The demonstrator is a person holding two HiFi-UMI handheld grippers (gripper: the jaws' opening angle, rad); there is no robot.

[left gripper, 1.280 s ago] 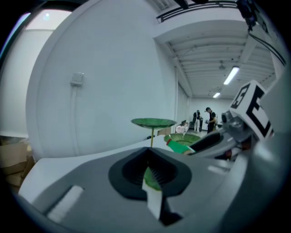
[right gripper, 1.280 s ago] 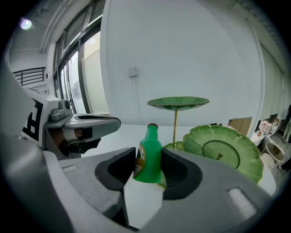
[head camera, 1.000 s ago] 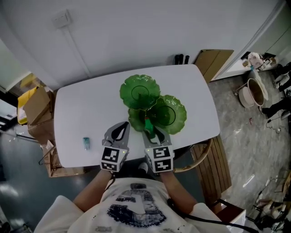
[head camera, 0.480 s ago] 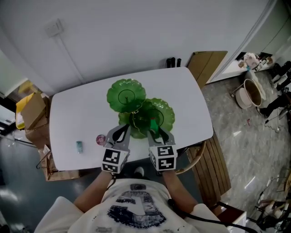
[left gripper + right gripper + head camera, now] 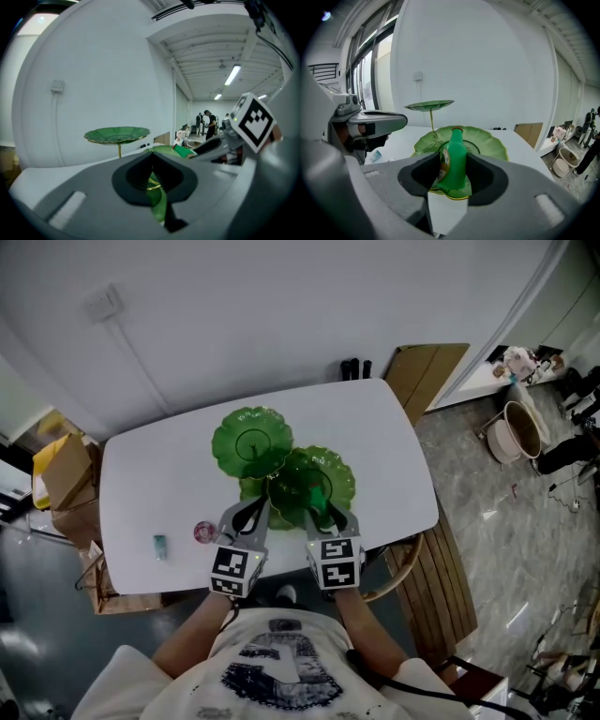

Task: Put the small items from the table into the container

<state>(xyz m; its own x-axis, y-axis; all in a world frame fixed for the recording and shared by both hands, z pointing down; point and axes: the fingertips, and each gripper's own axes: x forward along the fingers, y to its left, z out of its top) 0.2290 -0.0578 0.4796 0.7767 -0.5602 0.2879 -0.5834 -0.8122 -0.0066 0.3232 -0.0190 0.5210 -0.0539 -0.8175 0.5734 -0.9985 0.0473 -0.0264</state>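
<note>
**Right tool** (image 5: 453, 164): clamped on a small green bottle (image 5: 456, 140), which is held neck-up. The green tiered dish (image 5: 490, 140) lies straight ahead, with its near rim at the bottle's base.

**Left tool** (image 5: 152, 161): shut on nothing and held alongside. A pink round item (image 5: 204, 532) and a teal item (image 5: 159, 546) are seen on the tabletop (image 5: 375, 427), nearer this tool.

This looks like a big work room. It has bare white walls (image 5: 281, 315), long ceiling lights (image 5: 233, 75), cardboard boxes (image 5: 67, 472) beside a white table (image 5: 375, 427), and people (image 5: 209, 124) standing far off.
</note>
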